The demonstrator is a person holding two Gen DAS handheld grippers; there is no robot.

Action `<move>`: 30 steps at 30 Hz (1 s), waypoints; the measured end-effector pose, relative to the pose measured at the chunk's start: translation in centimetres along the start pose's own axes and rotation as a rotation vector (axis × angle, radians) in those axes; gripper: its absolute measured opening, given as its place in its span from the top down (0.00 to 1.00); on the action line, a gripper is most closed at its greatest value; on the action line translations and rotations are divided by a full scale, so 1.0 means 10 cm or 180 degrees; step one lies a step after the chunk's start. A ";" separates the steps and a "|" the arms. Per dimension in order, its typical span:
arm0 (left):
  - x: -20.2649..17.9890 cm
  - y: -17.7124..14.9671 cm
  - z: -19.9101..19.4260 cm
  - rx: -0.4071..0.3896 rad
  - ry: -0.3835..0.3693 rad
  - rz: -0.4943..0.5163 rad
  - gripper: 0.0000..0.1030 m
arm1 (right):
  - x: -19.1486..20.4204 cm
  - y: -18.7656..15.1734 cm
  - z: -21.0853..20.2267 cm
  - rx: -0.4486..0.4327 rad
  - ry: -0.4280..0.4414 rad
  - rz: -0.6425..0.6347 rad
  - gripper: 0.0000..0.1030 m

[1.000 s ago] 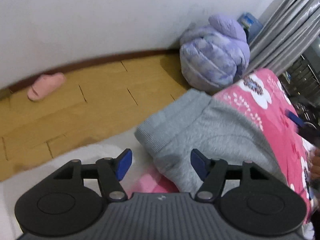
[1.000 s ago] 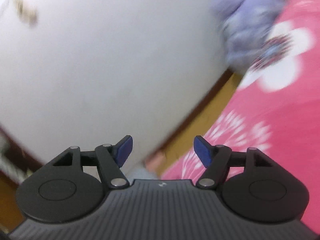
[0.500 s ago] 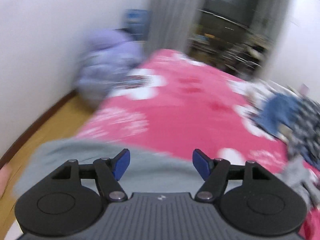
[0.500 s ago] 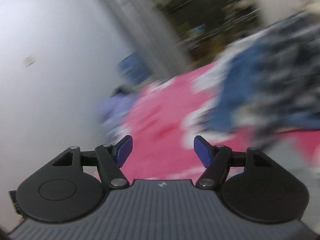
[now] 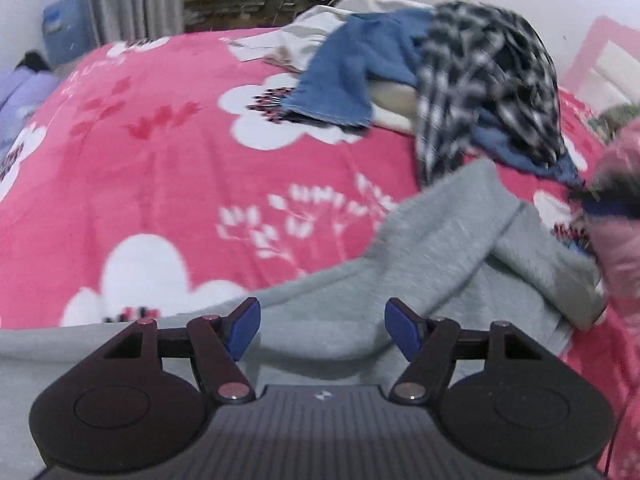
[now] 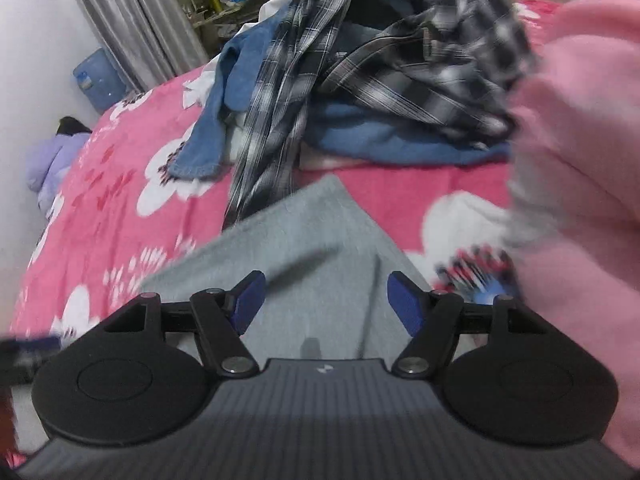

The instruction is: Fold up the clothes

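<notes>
Garment: grey fleece sweatshirt [image 5: 452, 240] spread at near edge of bed with pink floral blanket [image 5: 168, 152].
Left gripper [image 5: 322, 328]: fingers released, empty.
Right gripper [image 6: 327, 302]: fingers released, empty.
Right view only: blurred pink sleeve [image 6: 580, 152].
Pile: checked shirt [image 6: 400, 64] at far edge.

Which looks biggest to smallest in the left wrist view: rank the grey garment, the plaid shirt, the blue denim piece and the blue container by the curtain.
1. Grey garment, though nearness to the camera inflates it.
2. Plaid shirt.
3. Blue denim piece.
4. Blue container, farthest away, so its true size is unsure.
</notes>
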State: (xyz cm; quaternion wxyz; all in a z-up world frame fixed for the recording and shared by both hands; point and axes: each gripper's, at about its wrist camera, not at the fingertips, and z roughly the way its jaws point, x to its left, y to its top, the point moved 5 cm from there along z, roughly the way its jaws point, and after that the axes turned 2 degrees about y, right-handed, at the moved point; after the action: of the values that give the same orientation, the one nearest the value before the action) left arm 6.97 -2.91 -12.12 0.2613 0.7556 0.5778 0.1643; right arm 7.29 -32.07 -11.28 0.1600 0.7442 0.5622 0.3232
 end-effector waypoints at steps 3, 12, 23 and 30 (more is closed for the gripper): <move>-0.20 -0.18 0.00 -0.0079 -0.0039 0.0147 0.32 | -0.02 0.28 0.29 0.0073 -0.0057 0.0039 0.35; -0.33 -0.33 0.06 -0.0353 -0.0250 0.0160 0.32 | 0.49 0.89 1.37 0.0557 0.0140 -0.0057 0.21; -0.28 -0.35 0.09 -0.0650 -0.0603 0.0250 0.32 | 1.61 2.52 0.69 -0.0816 0.1506 -0.0144 0.91; -0.08 -0.34 0.13 -0.0695 -0.0532 0.0171 0.32 | 1.41 2.65 1.02 -0.0149 0.0557 -0.0338 0.07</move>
State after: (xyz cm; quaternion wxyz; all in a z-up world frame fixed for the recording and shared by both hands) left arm 4.78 -3.31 -15.11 0.3847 0.7488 0.5123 0.1696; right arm 35.70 -25.90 1.42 0.1446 0.6784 0.6050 0.3911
